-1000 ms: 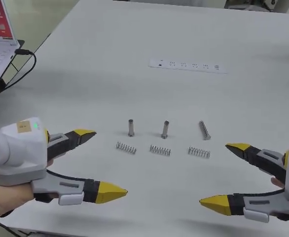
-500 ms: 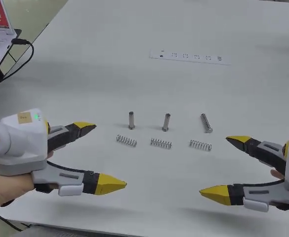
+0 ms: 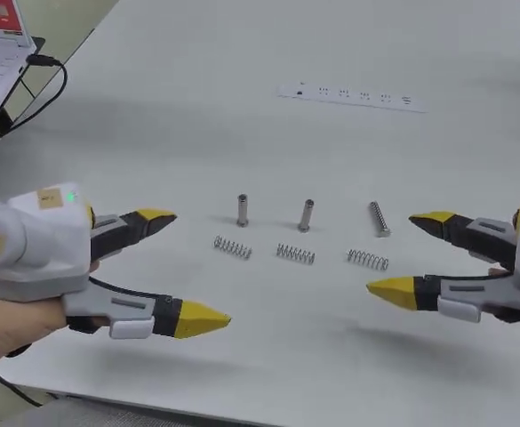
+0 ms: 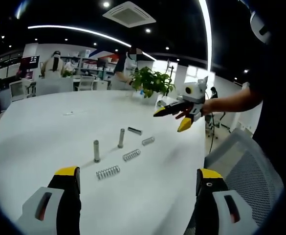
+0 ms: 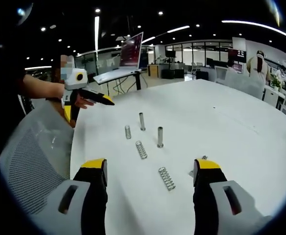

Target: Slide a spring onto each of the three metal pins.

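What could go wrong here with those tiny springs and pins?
The springs lie loose on the smooth table; a pinch from the open right gripper could flick one away. Two pins stand upright with nothing holding them, so a nudge might topple them. The third pin lies flat and may roll when grabbed.

No legible text, tan sticker [image 3: 50, 199] on left gripper [image 3: 200, 267] too blurred

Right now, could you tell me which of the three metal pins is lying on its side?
The silver metal pin nearest the right tool lies flat on the white table; the middle pin and the left pin both stand upright.
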The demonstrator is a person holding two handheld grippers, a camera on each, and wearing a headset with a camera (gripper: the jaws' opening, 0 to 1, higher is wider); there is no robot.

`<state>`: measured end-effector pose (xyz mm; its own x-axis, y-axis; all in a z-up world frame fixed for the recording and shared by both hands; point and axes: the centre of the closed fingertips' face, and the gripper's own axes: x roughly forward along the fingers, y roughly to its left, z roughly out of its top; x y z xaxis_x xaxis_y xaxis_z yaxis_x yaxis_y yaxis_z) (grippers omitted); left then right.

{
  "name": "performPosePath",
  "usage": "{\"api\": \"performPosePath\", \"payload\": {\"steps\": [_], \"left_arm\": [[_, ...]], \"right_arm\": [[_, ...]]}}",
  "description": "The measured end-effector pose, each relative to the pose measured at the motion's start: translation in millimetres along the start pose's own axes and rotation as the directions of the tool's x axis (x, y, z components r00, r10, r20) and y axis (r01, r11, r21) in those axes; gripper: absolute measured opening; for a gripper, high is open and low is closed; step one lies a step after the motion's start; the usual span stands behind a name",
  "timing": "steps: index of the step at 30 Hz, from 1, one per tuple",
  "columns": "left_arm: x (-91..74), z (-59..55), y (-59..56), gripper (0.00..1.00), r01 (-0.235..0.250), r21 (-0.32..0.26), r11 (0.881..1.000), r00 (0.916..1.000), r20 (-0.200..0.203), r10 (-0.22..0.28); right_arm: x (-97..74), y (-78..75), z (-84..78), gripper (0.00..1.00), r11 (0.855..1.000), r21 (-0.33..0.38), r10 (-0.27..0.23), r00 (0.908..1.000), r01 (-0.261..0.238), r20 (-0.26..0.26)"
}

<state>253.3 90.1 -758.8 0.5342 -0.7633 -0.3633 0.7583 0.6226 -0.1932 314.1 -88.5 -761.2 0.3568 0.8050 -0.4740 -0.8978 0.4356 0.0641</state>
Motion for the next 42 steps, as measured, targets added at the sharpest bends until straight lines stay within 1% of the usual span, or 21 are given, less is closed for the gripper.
{"api": "performPosePath", "payload": {"steps": [4, 7, 14, 19, 20, 22, 25, 28, 30, 33, 35, 36, 39, 41, 42], "left_arm": [[-0.1, 0.8, 0.3, 0.96, 0.000, 0.000, 1.000, 1.0000, 0.002, 0.000], [-0.8, 1.6, 1.4, 0.96, -0.003, 0.001, 1.000, 1.0000, 0.004, 0.003], [-2.1, 2.2, 2.1, 0.96, -0.006, 0.000, 1.000, 1.0000, 0.005, 0.006], [-1.8, 2.1, 1.7, 0.95, -0.004, -0.003, 1.000, 1.0000, 0.004, 0.004], [-1.6, 2.0, 1.5, 0.95, -0.003, -0.003, 1.000, 1.0000, 0.003, 0.003], [-0.9, 2.3, 1.1, 0.95, -0.002, -0.002, 1.000, 1.0000, 0.003, 0.002], [0.0, 3.0, 0.9, 0.95, 0.001, 0.001, 1.000, 1.0000, 0.002, -0.001], [0.3, 4.1, 1.5, 0.95, 0.001, -0.001, 1.000, 1.0000, 0.005, -0.001], [0.4, 4.1, 2.0, 0.95, 0.001, -0.002, 1.000, 1.0000, 0.004, -0.001], [0.0, 4.1, 3.4, 0.95, -0.002, -0.002, 1.000, 1.0000, 0.003, 0.002], [-0.6, 4.4, 4.5, 0.95, -0.003, -0.004, 1.000, 1.0000, 0.005, 0.003], [-0.8, 4.4, 4.9, 0.95, -0.004, -0.004, 1.000, 1.0000, 0.005, 0.004], [-1.6, 4.0, 7.2, 0.95, -0.008, -0.005, 1.000, 1.0000, 0.005, 0.008], [-1.6, 3.5, 7.5, 0.95, -0.008, -0.007, 1.000, 1.0000, 0.003, 0.008], [-1.7, 3.0, 8.0, 0.95, -0.008, -0.006, 1.000, 1.0000, 0.002, 0.008]], "right_arm": [[6.5, -7.9, 4.9, 0.66, 1.000, -0.008, -0.004, 0.9998, 0.004, -0.017], [10.3, -11.4, 6.5, 0.62, 1.000, -0.001, -0.005, 0.9995, 0.005, -0.030], [16.1, -17.1, 9.3, 0.59, 1.000, 0.015, -0.004, 0.9994, 0.004, -0.035], [19.5, -25.4, 8.3, 0.57, 1.000, 0.016, -0.011, 0.9982, 0.012, -0.060], [20.5, -27.5, 8.7, 0.57, 1.000, 0.014, -0.015, 0.9980, 0.016, -0.061], [23.7, -34.6, 7.7, 0.57, 1.000, 0.019, -0.022, 0.9962, 0.023, -0.084], [27.2, -41.7, 7.3, 0.56, 0.999, 0.021, -0.031, 0.9944, 0.034, -0.101], [32.8, -54.1, 4.1, 0.52, 0.998, 0.040, -0.050, 0.9897, 0.055, -0.135], [35.8, -59.3, 2.7, 0.51, 0.996, 0.052, -0.059, 0.9872, 0.068, -0.148], [41.3, -68.0, -1.1, 0.50, 0.991, 0.096, -0.072, 0.9827, 0.089, -0.171], [43.4, -72.5, -2.7, 0.47, 0.988, 0.115, -0.078, 0.9810, 0.100, -0.178], [44.3, -76.3, -4.4, 0.45, 0.985, 0.133, -0.087, 0.9786, 0.113, -0.187], [45.6, -85.0, -8.1, 0.42, 0.978, 0.158, -0.103, 0.9743, 0.136, -0.200], [46.2, -89.0, -10.7, 0.40, 0.967, 0.209, -0.103, 0.9730, 0.147, -0.206], [46.3, -92.2, -11.9, 0.40, 0.959, 0.237, -0.107, 0.9718, 0.157, -0.210]]}}
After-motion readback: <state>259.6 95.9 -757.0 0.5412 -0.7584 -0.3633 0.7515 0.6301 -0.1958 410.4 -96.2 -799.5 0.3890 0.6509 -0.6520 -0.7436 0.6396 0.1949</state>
